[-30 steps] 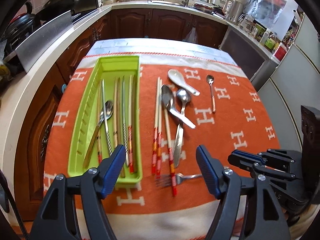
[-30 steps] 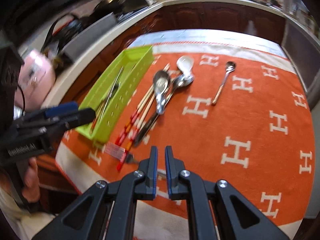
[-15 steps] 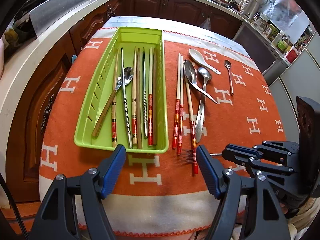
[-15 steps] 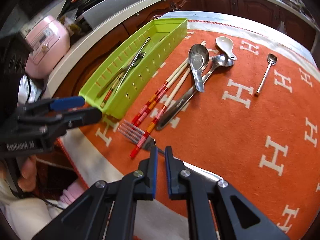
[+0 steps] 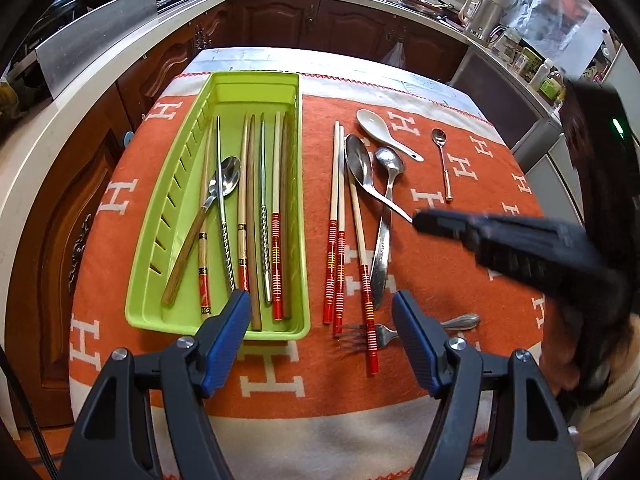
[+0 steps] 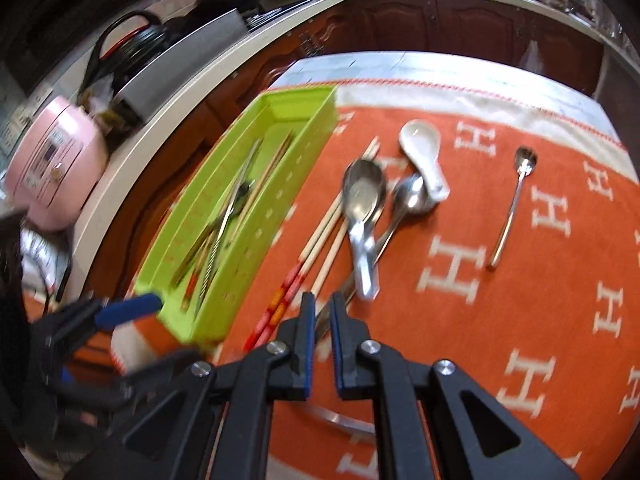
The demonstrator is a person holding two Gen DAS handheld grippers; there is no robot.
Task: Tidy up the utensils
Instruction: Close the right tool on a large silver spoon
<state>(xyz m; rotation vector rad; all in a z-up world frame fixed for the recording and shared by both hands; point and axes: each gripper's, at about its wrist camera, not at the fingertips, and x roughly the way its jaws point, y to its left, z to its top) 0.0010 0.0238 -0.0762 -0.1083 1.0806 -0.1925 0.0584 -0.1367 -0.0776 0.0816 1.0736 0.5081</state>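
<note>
A green utensil tray (image 5: 296,208) (image 6: 280,208) on the orange cloth holds several chopsticks and a spoon (image 5: 230,174). Right of it lie red-tipped chopsticks (image 5: 336,216) (image 6: 320,240), a large metal spoon (image 5: 360,164) (image 6: 362,204), a second metal spoon (image 5: 390,164), a white ceramic spoon (image 5: 376,124) (image 6: 424,148), a small teaspoon (image 5: 440,140) (image 6: 520,176) and a fork (image 5: 380,334). My left gripper (image 5: 322,324) is open and empty, above the tray's near end and the fork. My right gripper (image 6: 321,312) (image 5: 424,218) is nearly shut and empty, above the spoon handles.
The orange cloth (image 5: 460,264) covers a small table with kitchen counters (image 5: 80,92) to the left and behind. A pink rice cooker (image 6: 52,168) stands on the left counter. Bare cloth lies right of the teaspoon (image 6: 560,280).
My right gripper has moved forward over the cloth, from beside the fork to above the spoon handles. My left gripper's view has shifted slightly toward the table.
</note>
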